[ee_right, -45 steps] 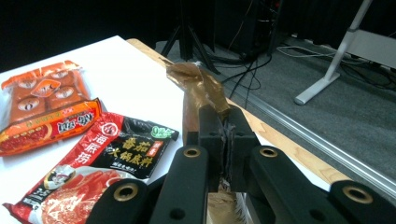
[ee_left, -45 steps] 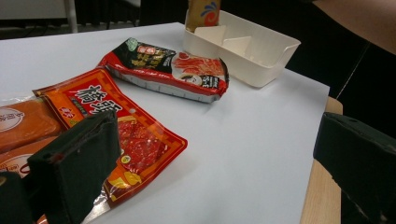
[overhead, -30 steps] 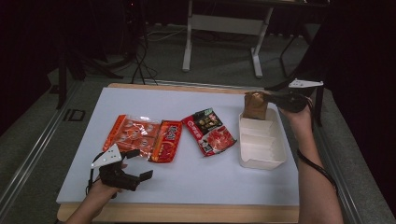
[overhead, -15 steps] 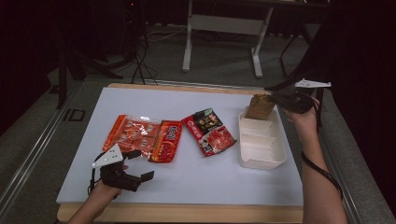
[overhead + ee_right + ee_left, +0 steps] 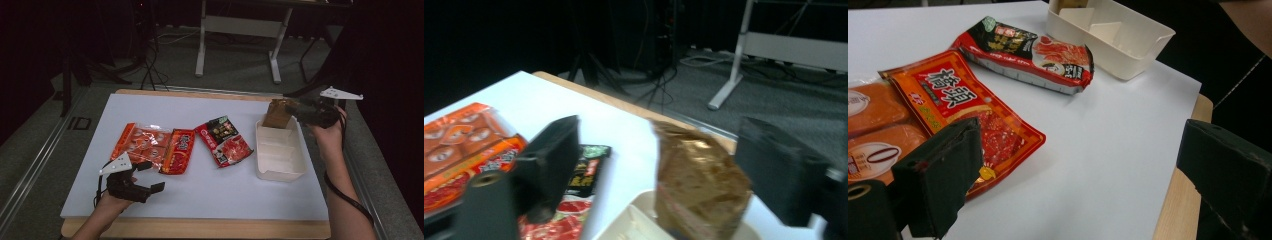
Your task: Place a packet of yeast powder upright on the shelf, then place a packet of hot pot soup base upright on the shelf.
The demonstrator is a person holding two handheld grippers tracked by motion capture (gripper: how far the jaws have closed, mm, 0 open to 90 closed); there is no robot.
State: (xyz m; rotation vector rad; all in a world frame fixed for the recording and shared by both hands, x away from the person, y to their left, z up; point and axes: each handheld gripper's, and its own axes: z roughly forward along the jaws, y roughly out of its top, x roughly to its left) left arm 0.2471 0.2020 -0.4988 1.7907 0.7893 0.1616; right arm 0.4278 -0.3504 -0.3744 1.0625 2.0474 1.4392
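A brown packet stands upright in the far end of the white divided box. My right gripper hovers just to its right; its jaws have just been opening. In the right gripper view the brown packet stands between the wide jaws of the right gripper, and neither pad touches it. My left gripper rests open near the front left edge, with bare table between its jaws. In the left gripper view the left gripper has one jaw over a corner of the red-orange packet.
An orange tray pack, the red-orange packet and a red-and-black packet lie in a row on the white tabletop. A desk frame and cables stand on the floor beyond the table.
The right gripper opened, letting go of the brown packet, and drew back to the right and slightly up. The packet stays standing in the box. The left gripper kept still.
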